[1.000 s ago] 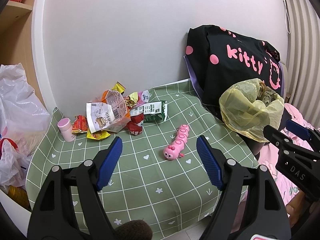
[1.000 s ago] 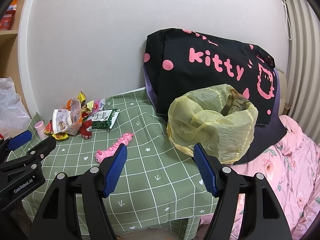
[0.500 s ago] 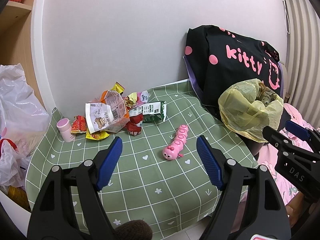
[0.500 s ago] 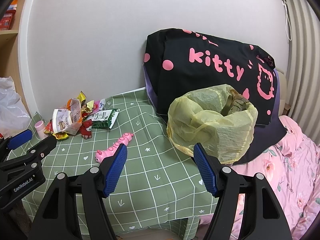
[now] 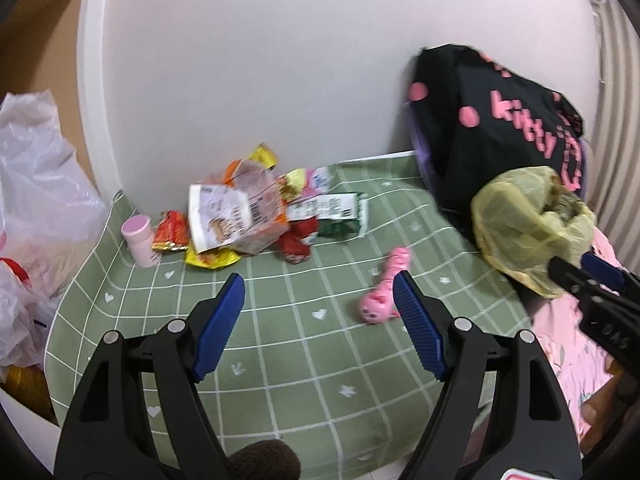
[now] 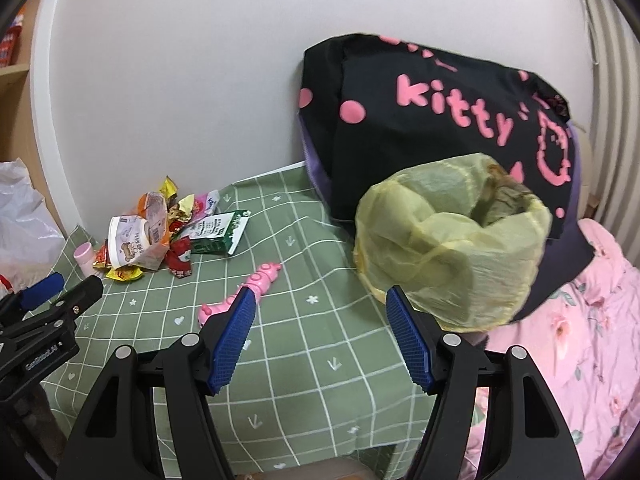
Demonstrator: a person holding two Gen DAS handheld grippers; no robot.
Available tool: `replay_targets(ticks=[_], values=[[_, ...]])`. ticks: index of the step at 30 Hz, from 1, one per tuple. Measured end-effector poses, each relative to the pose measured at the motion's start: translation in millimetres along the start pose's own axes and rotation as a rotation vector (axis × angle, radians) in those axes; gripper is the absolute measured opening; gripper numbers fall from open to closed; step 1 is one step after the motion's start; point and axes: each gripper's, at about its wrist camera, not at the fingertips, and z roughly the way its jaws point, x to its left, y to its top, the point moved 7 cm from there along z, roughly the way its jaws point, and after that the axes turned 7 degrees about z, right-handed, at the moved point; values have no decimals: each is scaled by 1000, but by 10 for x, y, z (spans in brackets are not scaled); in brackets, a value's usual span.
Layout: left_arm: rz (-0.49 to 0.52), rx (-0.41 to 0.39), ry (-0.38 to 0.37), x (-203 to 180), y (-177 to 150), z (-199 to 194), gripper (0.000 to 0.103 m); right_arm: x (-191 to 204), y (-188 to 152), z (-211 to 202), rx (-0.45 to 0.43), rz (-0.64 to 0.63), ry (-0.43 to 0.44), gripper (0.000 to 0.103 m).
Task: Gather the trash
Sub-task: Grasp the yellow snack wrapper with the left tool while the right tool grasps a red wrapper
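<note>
A heap of snack wrappers [image 5: 236, 218] [image 6: 136, 240] lies against the wall at the back of the green checked cloth [image 5: 300, 352] [image 6: 304, 336], with a green carton [image 5: 340, 216] [image 6: 218, 232] at its right side. A yellow bag-lined bin [image 5: 528, 224] [image 6: 452, 248] holding rubbish stands at the right. My left gripper [image 5: 320, 320] is open and empty, short of the heap. My right gripper [image 6: 320, 336] is open and empty, in front of the bin; it also shows at the right edge of the left wrist view.
A pink caterpillar toy [image 5: 384, 292] [image 6: 244, 292] lies mid-cloth. A small pink bottle [image 5: 140, 240] [image 6: 85, 258] stands left of the heap. A black "kitty" bag [image 5: 492, 128] [image 6: 432, 120] leans on the wall behind the bin. White plastic bags [image 5: 36, 200] sit left, pink bedding [image 6: 580, 340] right.
My left gripper has moved forward and a little left toward the wrapper heap; the view is blurred with motion. My right gripper has also moved closer to the cloth and bin. Both stay open.
</note>
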Motion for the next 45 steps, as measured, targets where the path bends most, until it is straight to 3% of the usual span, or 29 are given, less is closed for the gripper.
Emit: replay_targets(ticks=[1,3,10,14,17,21,26,28,32,36,40,41,42,43,45], values=[[45,-90,45,91,99,-9,73,19,13,43,1,-2,8,64],[59,-111,78,234,162,79,73,61,56,137,-2,-12,15,64],[-100,25,45,714,84,740,73,245,205,524,-28,-23,64,64],[-177,35,86,1060,136,1115,80,343,229,755,-2,-37,58,64],[-237,47,76,1266,158,1402,80,474,241,943,25,-94,41,64],[-221,74,63,1378,187,1696,80,727,280,1200,63,-194,16,64],[-289,76,69,1435,204,1905,80,888,341,1402,108,-185,50,59],[-312,62,73,1465,251,1905,80,998,312,1467,129,-193,114,59],[-262,52,102,1507,294,1852,80,1309,127,1741,205,-256,263,56],[-245,131,79,1536,150,1749,80,1694,-21,2025,255,-339,401,52],[-212,190,114,1591,-3,1520,80,2052,-128,2239,296,-441,523,46],[-219,201,137,1656,-41,1468,80,2108,-134,2268,296,-457,537,43],[-235,212,156,1692,-76,1442,80,2173,-153,2313,311,-470,555,30],[-256,219,164,1736,-108,1414,80,2231,-186,2350,339,-480,578,24],[-322,242,154,1820,-193,1381,80,2285,-206,2357,363,-490,605,20]])
